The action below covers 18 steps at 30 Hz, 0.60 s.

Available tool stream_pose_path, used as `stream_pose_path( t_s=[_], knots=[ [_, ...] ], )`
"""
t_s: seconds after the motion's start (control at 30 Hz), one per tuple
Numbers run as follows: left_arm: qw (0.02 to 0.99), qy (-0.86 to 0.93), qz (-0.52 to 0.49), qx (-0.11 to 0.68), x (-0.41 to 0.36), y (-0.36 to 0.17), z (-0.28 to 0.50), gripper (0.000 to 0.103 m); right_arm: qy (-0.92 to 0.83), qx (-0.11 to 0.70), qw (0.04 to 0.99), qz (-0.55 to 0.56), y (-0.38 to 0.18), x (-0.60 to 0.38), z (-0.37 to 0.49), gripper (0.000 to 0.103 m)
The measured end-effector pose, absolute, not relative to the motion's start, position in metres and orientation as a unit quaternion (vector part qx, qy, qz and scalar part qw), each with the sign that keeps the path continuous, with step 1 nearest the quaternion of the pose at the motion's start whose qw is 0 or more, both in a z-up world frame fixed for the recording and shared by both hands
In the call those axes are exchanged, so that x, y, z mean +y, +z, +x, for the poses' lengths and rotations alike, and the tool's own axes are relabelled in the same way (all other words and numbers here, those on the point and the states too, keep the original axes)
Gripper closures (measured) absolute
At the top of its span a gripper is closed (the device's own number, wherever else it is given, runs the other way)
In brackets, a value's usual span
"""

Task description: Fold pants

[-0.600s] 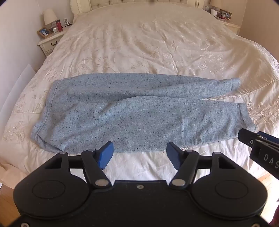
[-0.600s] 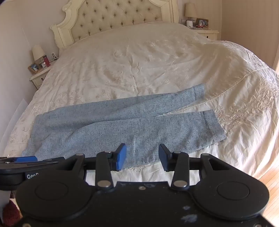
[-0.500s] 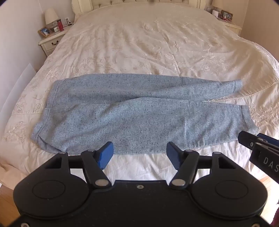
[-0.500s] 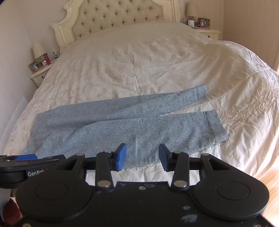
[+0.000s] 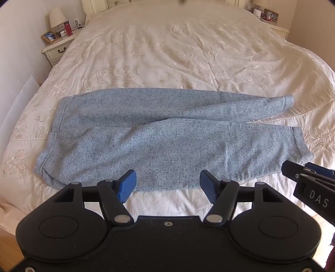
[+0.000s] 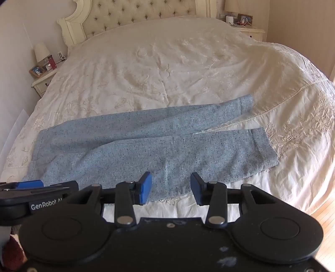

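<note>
1. The pants [image 5: 163, 138] lie flat across the bed [image 5: 188, 52], waistband to the left and cuffs to the right, spread ready for folding.
2. The left gripper [image 5: 166, 185], jaws wide apart and empty, hovers near the nearer leg's edge, probably for a pinch.
3. The right gripper [image 6: 170, 188], also open and empty, hangs further toward the cuffs; its height above the cloth is unclear.

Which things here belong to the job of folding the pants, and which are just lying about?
Belonging to the job:
- pants
- left gripper, open
- right gripper, open
- bed, the folding surface

Just lying about:
- lamp
- photo frame
- nightstand
- headboard
</note>
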State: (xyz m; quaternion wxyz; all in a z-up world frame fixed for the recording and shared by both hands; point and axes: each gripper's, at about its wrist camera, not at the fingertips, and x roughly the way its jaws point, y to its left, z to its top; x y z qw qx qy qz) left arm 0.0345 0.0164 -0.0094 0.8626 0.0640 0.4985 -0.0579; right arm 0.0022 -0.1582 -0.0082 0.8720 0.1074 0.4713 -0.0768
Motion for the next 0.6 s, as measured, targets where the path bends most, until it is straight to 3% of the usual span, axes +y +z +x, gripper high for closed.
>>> stream_pose_path(
  t_s=[0.6],
  knots=[
    [0.856, -0.070, 0.079, 0.506, 0.020, -0.015, 0.049, 0.034, -0.091, 0.485, 0.864, 0.104, -0.016, -0.146, 0.018, 0.059]
  ],
)
